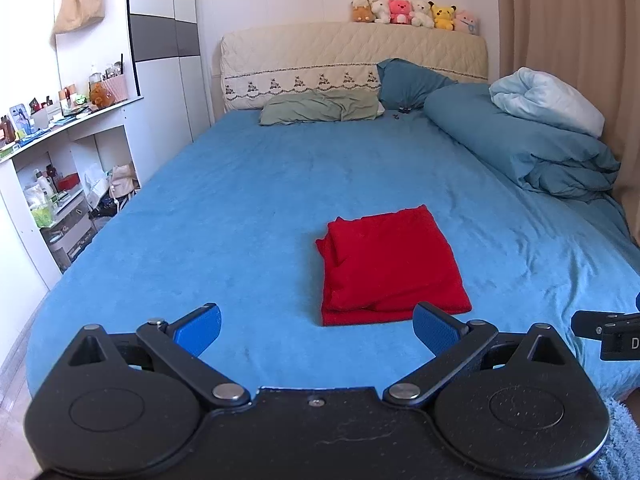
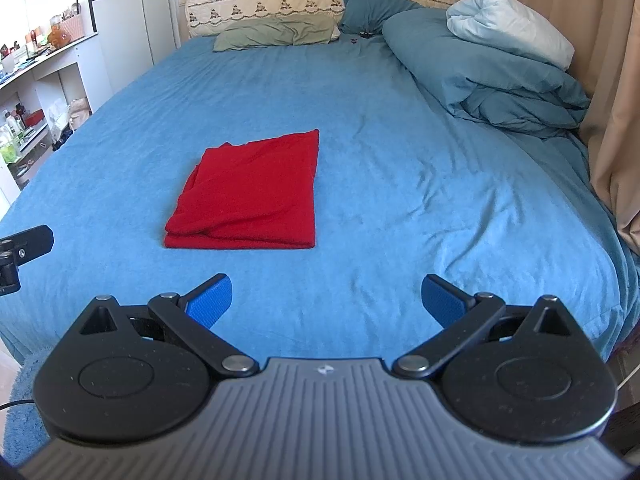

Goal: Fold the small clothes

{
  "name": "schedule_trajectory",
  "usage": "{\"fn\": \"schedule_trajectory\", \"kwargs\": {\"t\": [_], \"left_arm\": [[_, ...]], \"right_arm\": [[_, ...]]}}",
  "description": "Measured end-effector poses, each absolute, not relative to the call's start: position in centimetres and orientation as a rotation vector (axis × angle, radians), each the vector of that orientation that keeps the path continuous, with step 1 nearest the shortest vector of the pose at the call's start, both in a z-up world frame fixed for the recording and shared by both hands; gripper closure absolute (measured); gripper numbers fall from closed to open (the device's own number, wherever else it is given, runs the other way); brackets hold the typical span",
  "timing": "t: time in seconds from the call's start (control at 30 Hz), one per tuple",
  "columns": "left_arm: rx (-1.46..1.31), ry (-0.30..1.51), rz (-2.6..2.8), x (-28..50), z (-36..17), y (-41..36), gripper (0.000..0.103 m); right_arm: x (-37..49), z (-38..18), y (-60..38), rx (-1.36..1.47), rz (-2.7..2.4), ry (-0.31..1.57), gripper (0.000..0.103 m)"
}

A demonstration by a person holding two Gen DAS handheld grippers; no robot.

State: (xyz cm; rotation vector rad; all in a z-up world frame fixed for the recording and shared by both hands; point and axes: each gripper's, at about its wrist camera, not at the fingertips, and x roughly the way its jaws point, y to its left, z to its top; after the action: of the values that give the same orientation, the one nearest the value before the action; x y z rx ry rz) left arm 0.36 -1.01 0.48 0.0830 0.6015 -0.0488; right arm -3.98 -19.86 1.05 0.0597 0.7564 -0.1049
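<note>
A red garment [image 1: 390, 268] lies folded into a neat rectangle on the blue bed sheet [image 1: 240, 200]; in the right wrist view the same red garment [image 2: 252, 196] sits left of centre. My left gripper [image 1: 316, 326] hovers just short of its near edge, open, with nothing between its blue pads. My right gripper [image 2: 326, 300] is open too and empty, held back over bare sheet [image 2: 400, 200] to the right of the garment. Each gripper's black edge shows at the side of the other's view.
A rolled teal duvet [image 1: 520, 148] with a pale blanket on top lies along the right side by the curtain. Pillows [image 1: 320, 110] rest against the headboard, which carries several plush toys [image 1: 416, 14]. Cluttered white shelves [image 1: 60, 160] stand to the left of the bed.
</note>
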Motion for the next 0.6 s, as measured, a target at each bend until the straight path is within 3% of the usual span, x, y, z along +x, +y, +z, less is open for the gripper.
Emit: {"fn": "schedule_trajectory", "kwargs": {"t": [0.6], "left_arm": [[0.094, 0.576, -0.046, -0.09, 0.62, -0.83, 0.000]], "right_arm": [[-3.85, 1.05, -19.67, 0.062, -0.097, 0.760, 0.000]]}}
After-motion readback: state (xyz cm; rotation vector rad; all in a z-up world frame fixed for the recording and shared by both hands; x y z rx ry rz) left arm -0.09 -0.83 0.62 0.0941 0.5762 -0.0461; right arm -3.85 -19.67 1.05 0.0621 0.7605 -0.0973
